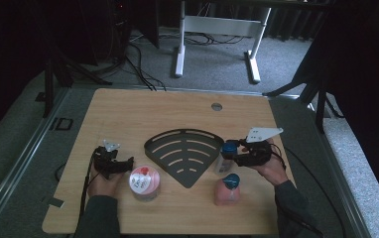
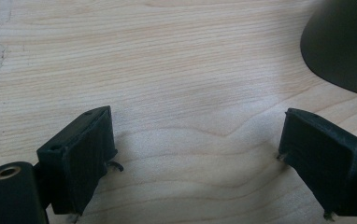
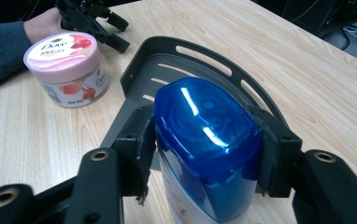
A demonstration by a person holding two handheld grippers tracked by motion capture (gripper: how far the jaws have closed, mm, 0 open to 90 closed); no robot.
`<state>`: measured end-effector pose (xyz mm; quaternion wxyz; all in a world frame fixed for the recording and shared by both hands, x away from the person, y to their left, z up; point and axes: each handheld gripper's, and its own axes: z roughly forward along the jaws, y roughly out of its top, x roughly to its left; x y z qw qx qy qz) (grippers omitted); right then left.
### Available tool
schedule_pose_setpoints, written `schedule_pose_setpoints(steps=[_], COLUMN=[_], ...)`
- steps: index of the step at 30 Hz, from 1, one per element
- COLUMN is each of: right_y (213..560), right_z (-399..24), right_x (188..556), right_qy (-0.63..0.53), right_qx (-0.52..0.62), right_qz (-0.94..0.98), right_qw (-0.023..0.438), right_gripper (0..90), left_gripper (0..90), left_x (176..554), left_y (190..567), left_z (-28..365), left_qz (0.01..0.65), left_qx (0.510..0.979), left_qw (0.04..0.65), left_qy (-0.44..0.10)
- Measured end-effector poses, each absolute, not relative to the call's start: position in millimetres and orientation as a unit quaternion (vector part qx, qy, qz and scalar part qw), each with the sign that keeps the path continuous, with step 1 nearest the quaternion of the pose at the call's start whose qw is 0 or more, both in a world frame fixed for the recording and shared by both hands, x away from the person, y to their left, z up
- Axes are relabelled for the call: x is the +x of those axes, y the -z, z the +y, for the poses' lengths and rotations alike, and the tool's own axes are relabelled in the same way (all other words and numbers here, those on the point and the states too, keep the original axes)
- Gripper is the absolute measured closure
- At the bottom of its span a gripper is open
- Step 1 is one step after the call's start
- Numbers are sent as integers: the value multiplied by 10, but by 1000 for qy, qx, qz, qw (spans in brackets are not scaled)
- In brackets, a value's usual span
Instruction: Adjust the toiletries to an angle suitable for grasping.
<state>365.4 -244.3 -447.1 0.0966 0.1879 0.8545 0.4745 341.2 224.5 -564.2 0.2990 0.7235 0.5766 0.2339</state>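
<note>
Right gripper [image 3: 204, 154] clamps the blue cap of the bottle [image 3: 207, 140], one pad on each side. Bottle stands upright on the table [image 1: 128, 109], long axis vertical, cap up, touching or just beside the right near edge of the black rack [image 1: 185, 151]. Rack lies directly left of the bottle, so the coming move likely goes leftward. Left gripper [image 2: 195, 154] rests on the table, jaws wide, nothing between them, beside the pink jar [image 1: 144, 182]. A pink bottle [image 1: 227, 191] stands nearer.
</note>
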Motion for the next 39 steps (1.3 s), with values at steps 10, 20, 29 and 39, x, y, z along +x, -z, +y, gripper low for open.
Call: schedule_pose_setpoints(steps=[10,20,29,39], right_y=[4462,4468,4477,4491], right_z=[-2449,-2466,-2479,-2495], right_x=[3635,3612,3616,3617], right_qy=[-469,-472,-476,-483], right_qx=[189,188,196,194], right_qz=[856,855,851,847], right_qw=[102,105,107,108], right_gripper=[491,498,505,510], left_gripper=[106,106,105,106], left_x=[3412,3412,3412,3412], left_y=[5642,5642,5642,5642], left_z=[2245,2244,2244,2243], left_qz=[577,577,577,577], left_qx=[723,723,723,723], left_qw=[299,299,299,300], left_qy=[-234,-234,-234,-234])
